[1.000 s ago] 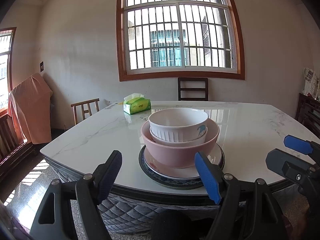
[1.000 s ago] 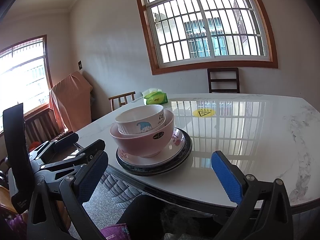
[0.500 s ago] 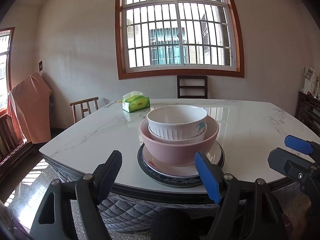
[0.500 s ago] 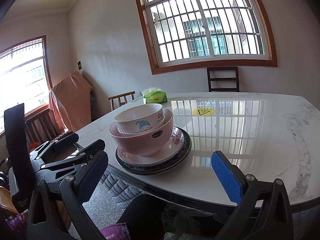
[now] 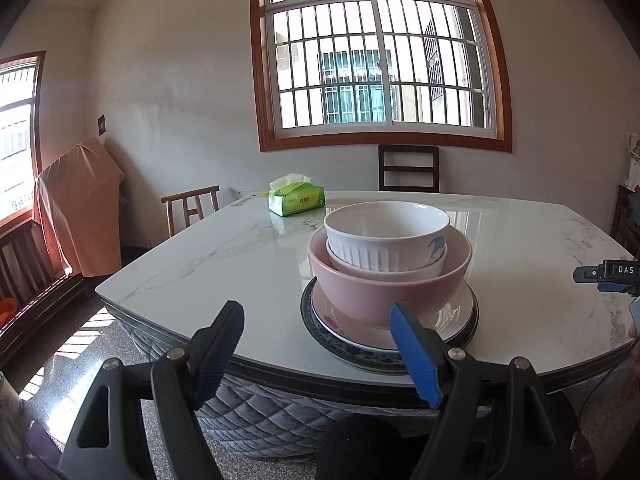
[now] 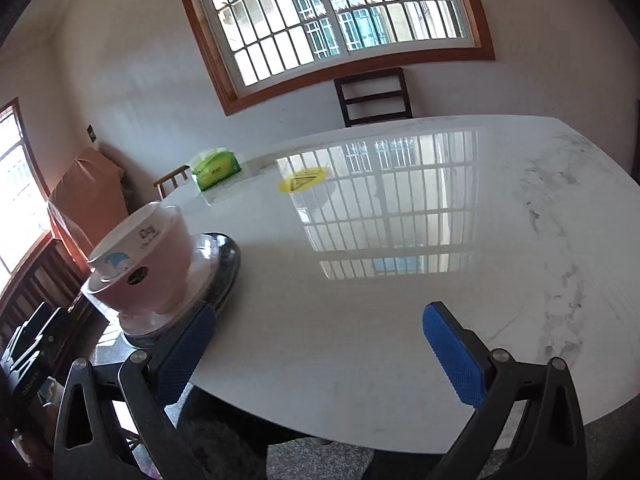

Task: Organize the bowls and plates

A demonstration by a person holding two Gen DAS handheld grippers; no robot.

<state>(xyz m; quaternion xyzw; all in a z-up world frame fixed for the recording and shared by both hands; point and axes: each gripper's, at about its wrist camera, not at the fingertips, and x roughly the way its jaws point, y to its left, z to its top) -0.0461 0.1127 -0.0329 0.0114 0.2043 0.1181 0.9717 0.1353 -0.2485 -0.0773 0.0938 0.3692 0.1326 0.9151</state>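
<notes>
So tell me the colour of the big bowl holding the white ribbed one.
Pink bowl, clearest in the left wrist view.

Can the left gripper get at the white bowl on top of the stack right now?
Probably yes. The left gripper is open, empty and pointed at the stack, and nothing lies between it and the white bowl, whose rim stands proud of the pink bowl that holds it.

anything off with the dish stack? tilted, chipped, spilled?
Nothing stands out. White bowl sits level inside the pink bowl, on a white plate over a blue-rimmed plate. No chips or spills visible.
</notes>
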